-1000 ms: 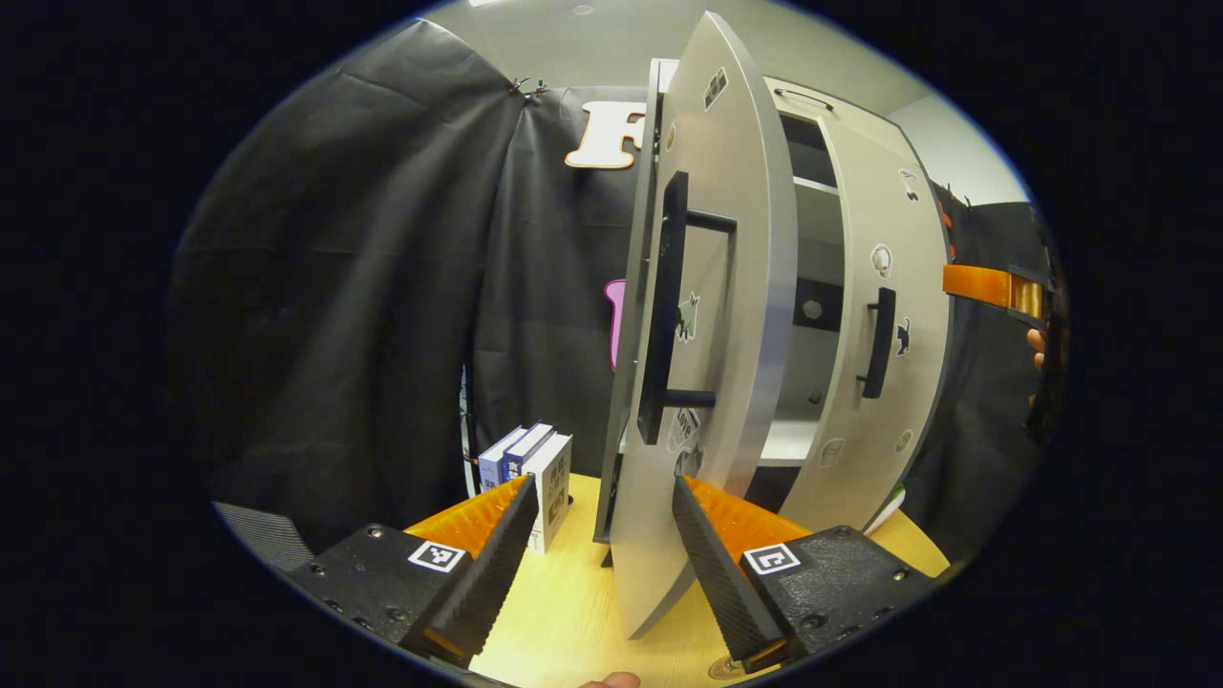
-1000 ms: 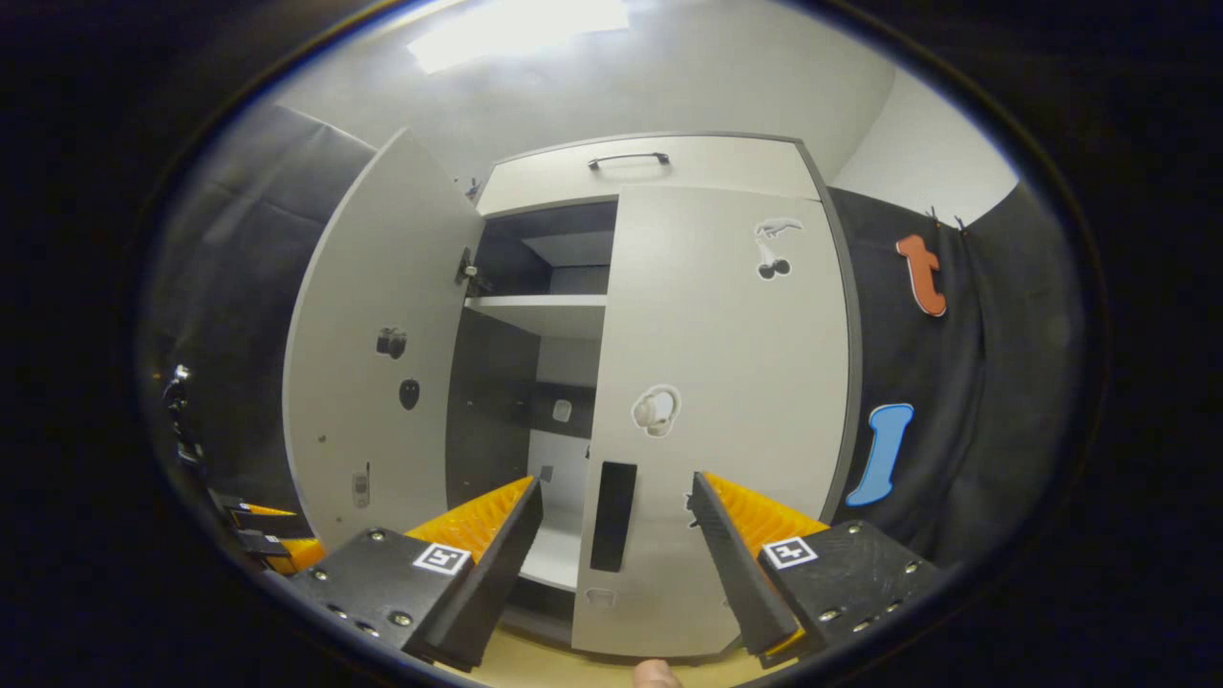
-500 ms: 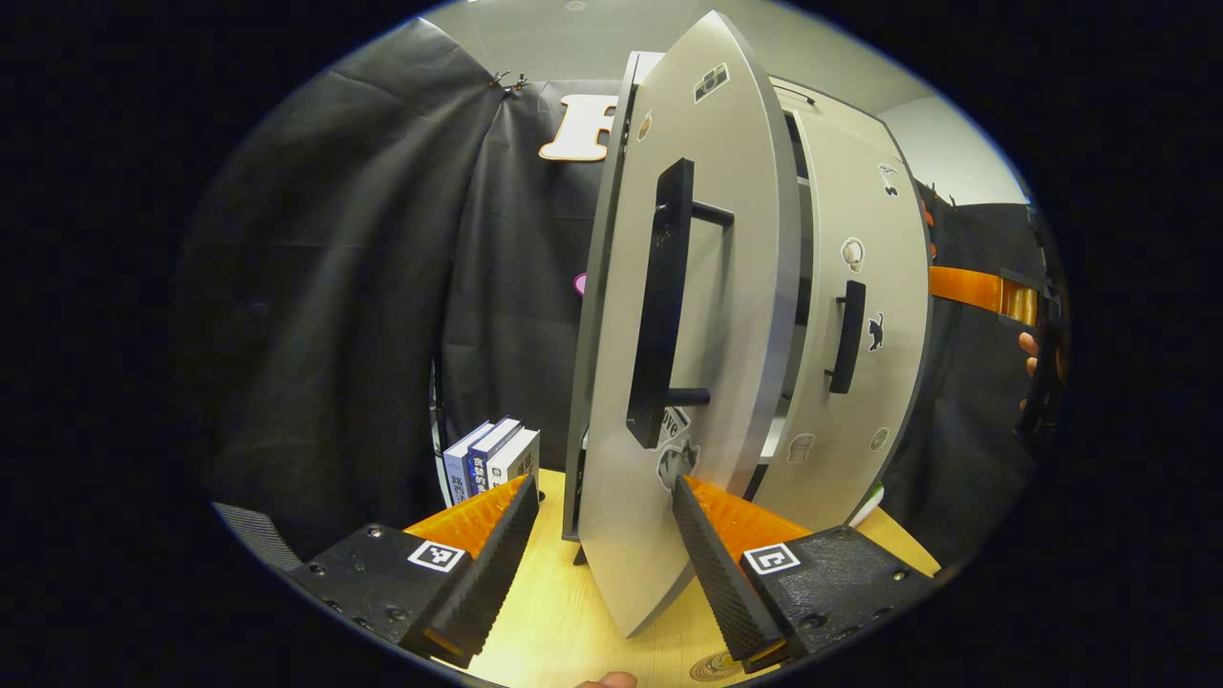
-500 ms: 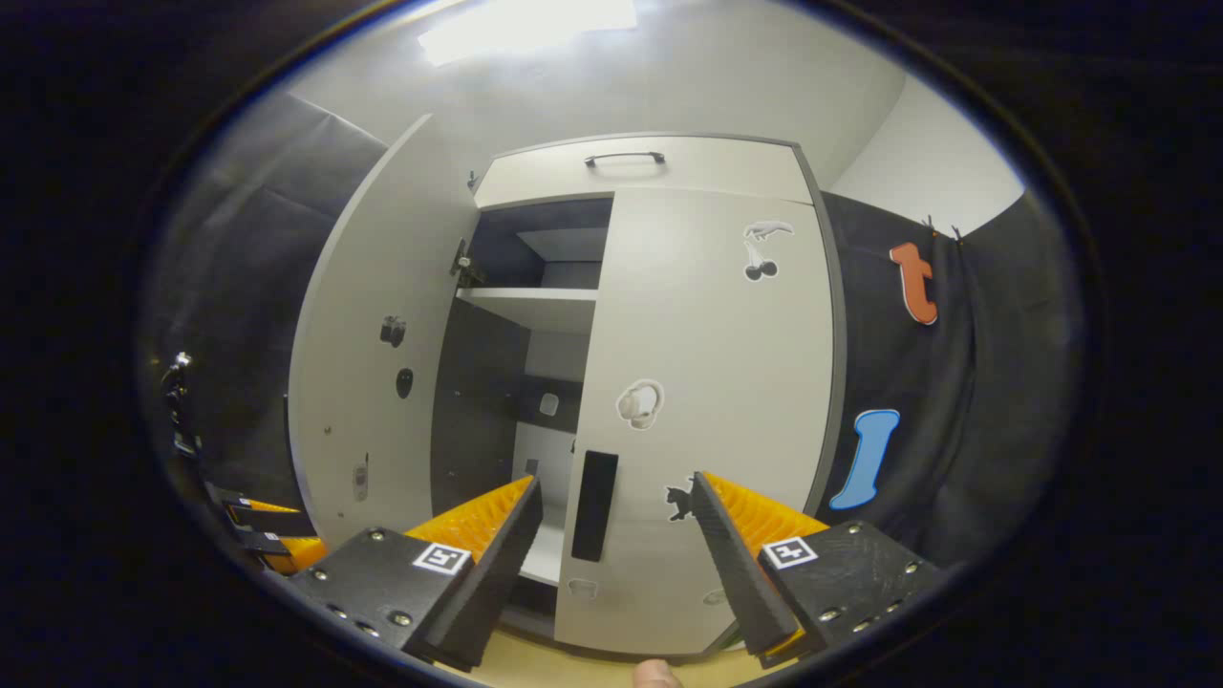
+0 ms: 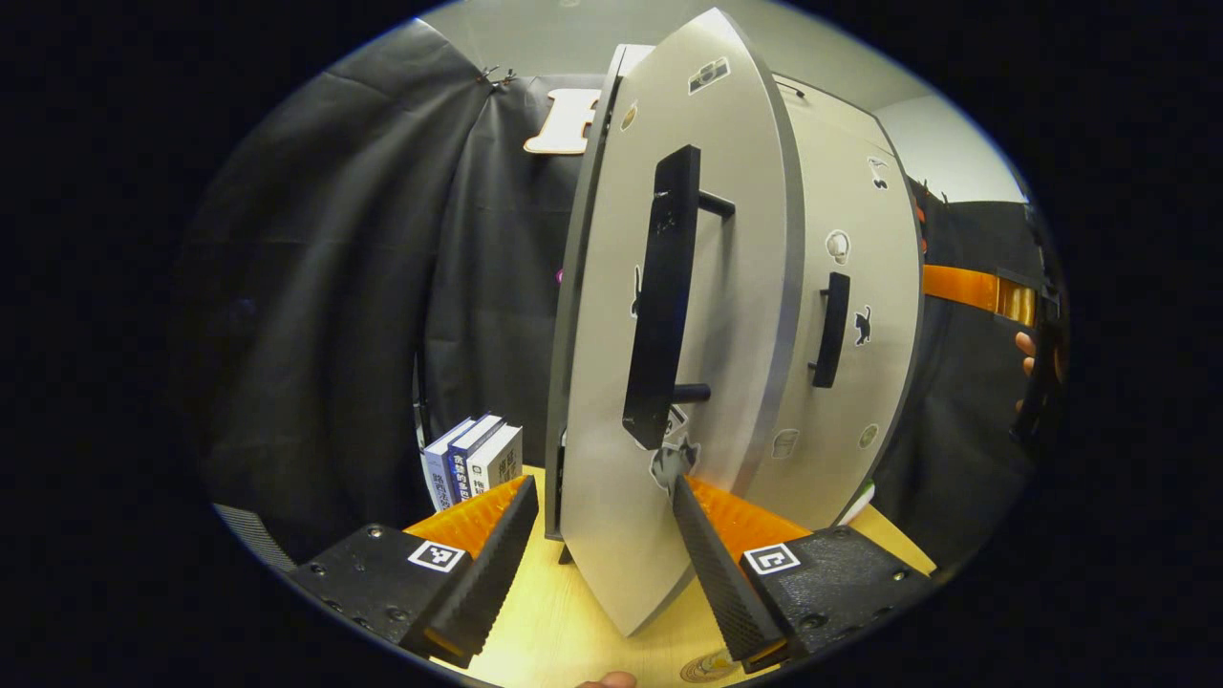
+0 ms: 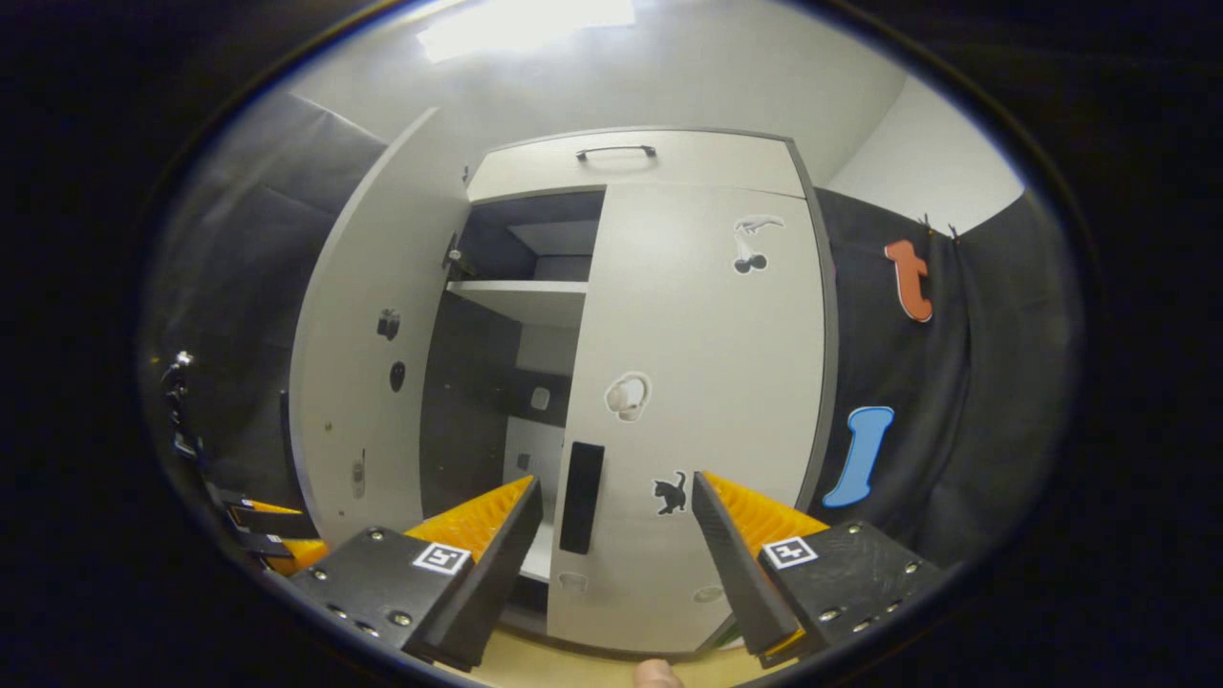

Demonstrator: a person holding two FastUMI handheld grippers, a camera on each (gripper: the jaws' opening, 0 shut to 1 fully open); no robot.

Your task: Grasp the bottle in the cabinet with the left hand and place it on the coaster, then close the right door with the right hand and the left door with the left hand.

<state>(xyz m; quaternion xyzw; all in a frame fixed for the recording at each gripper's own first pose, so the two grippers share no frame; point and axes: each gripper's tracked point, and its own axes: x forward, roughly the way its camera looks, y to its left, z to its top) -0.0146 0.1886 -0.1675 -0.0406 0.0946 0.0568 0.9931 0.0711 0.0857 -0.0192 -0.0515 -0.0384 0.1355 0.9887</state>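
Both claws gaping, empty: left claw (image 5: 600, 497) w/ right finger at left door (image 5: 611, 478) face, needing a steady flat push inward; right door (image 6: 697, 401) looking shut; coaster (image 5: 709, 667) by claw, bottle unseen.

two doors (image 5: 726, 315), three books (image 5: 473, 463), one coaster (image 5: 709, 666)

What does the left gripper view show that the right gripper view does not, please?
Left gripper view: the left door seen from its outer face, with its long black handle, and books standing on the table. Right gripper view: that door's inner face and the inside shelf beyond the gap. Shared: the right door, shut or nearly so, with its cat sticker.
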